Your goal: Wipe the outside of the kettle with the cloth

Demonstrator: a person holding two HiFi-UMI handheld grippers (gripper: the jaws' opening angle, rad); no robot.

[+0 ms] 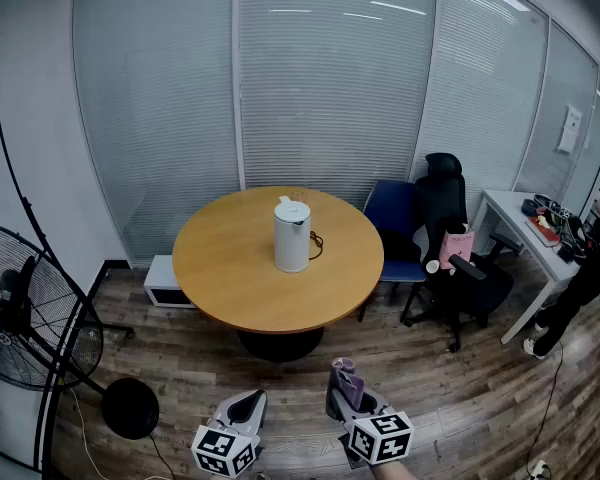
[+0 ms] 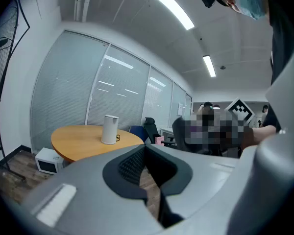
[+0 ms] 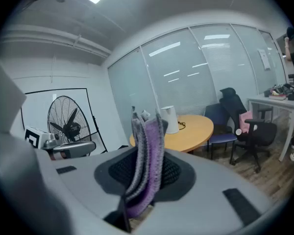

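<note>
Right tool [image 1: 348, 396] is clenched on the cloth [image 3: 147, 151]. It's a purple and grey folded rag pinched between the jaws, with its free end sticking up past the tips. Left tool [image 1: 250, 400] is clamped shut with nothing in it, and in its own view the jaws meet with only floor showing behind them. Both tools sit low at the bottom of the head view, side by side over the wood-plank floor [image 1: 450, 388], not touching each other.

The kettle [image 1: 292, 234] is nowhere near them. It's a white electric one, standing upright with its lid on, near the middle of the round wooden surface [image 1: 230, 268], well ahead of both tools. In the head view it lines up roughly between the two. From the right gripper view it peeks out just to the right of the cloth's top edge, far behind it. From the left gripper view it's off to the left of the jaws. A dark cord [image 1: 317, 240] lies on the surface right beside the kettle.

Further out there's a white microwave [image 2: 48, 160] on the floor by the surface's left side and a big black standing fan [image 1: 30, 308] at far left. A blue chair [image 1: 395, 218] and a black office chair [image 1: 460, 268] are on the right, then a white desk [image 1: 515, 230] against the glass wall.
</note>
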